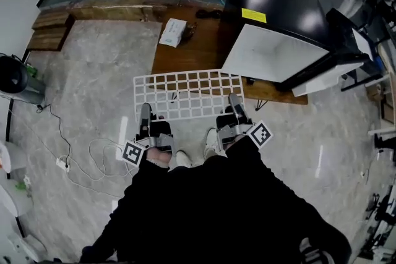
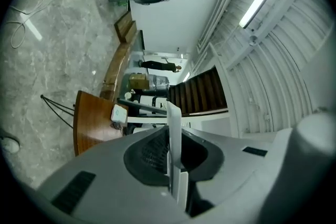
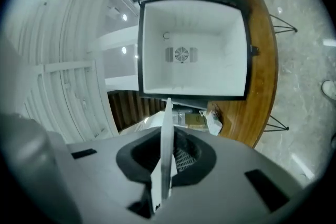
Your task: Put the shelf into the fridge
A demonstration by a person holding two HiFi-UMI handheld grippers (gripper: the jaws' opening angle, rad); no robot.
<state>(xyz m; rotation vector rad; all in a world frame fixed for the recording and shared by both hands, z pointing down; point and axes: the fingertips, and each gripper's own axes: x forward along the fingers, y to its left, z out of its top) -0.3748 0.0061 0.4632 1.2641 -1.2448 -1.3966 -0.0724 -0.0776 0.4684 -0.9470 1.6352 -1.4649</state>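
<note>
Before the open fridge [image 1: 272,52] on a low wooden table [image 1: 185,52], a person held the white wire shelf [image 1: 185,94] level in the air, its far edge over the table's near edge and well short of the cavity. The left gripper [image 1: 146,113] and right gripper [image 1: 236,102] were each clamped on the shelf's near edge, one towards each corner. The shelf was lifted and carried, but insertion had not begun. The white cavity looked bare, and its dark frame seemed to leave little side room for the wide grid. The open door [image 1: 328,74] stood at the right, a small box [image 1: 173,32] at the left.
</note>
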